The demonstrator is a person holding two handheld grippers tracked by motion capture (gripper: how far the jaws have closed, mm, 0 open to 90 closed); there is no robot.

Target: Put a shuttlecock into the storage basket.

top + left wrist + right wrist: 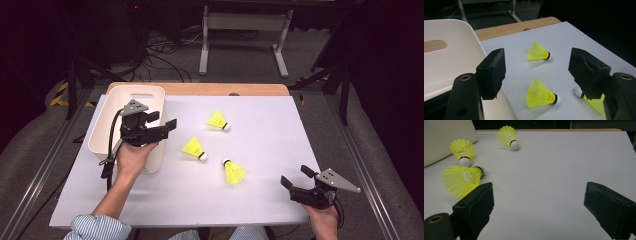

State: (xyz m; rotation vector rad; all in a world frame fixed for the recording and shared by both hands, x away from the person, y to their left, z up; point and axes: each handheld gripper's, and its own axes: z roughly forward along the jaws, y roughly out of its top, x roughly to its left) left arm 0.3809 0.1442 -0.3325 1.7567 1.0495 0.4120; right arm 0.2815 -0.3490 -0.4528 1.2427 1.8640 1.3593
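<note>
Three yellow shuttlecocks with white cork tips lie on the white tabletop (265,130): a far one (218,120), a middle one (195,148) and a near one (233,171). My left gripper (162,120) hovers open over the right rim of a white bin (135,95), with nothing between its jaws. In the left gripper view the far shuttlecock (537,51) and middle shuttlecock (540,94) lie ahead, and the near shuttlecock (596,103) is partly behind one jaw. My right gripper (296,175) stands open and empty at the near right of the table, right of the near shuttlecock (461,180).
The bin's wall (446,62) fills the left of the left gripper view; I see nothing in the part of its inside that is in view. A wooden table edge (200,89) runs along the back. Cables and a white metal stand (245,30) lie on the floor beyond.
</note>
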